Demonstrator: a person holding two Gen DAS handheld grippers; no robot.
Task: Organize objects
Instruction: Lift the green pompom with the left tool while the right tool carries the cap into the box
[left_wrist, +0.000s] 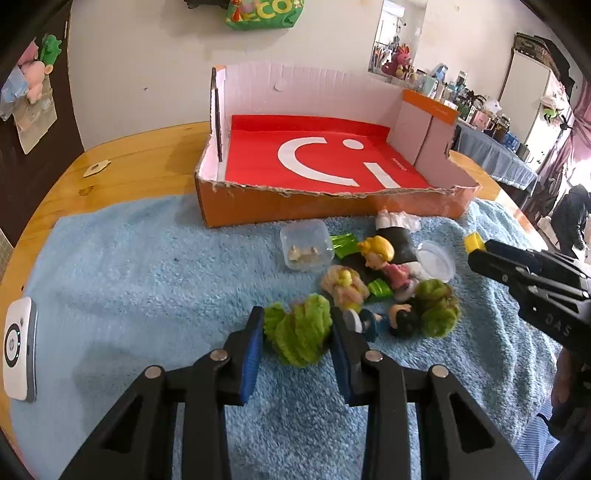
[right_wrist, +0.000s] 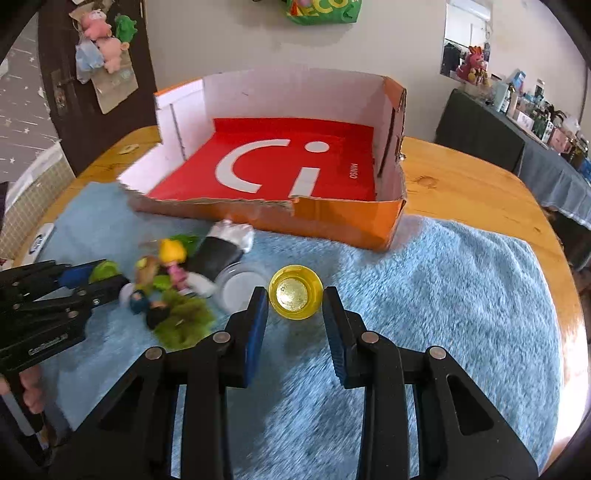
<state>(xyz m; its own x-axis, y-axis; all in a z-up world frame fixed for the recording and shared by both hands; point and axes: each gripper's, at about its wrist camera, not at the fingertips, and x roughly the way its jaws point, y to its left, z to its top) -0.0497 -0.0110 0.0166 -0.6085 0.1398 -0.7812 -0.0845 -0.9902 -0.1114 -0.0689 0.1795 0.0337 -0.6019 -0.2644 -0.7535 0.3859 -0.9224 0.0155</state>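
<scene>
A pile of small toys lies on a blue towel (left_wrist: 147, 266) before an orange cardboard box (left_wrist: 295, 210) with a red bag on its floor. My left gripper (left_wrist: 297, 328) stands open around a fuzzy green toy (left_wrist: 299, 332), its pads beside it. Next to it lie a blonde doll (left_wrist: 380, 254), a pale fuzzy doll (left_wrist: 345, 284), a dark-haired figure (left_wrist: 400, 319) and a second green fuzzy toy (left_wrist: 437, 306). My right gripper (right_wrist: 295, 295) is open around a small yellow cup (right_wrist: 295, 291) with a gold coin-like thing in it.
A clear square container (left_wrist: 304, 243), a clear round lid (left_wrist: 437, 260) and a black-and-white bundle (left_wrist: 397, 236) lie by the box. A white device (left_wrist: 18, 347) sits at the towel's left edge. The round wooden table (right_wrist: 461, 192) shows around the towel.
</scene>
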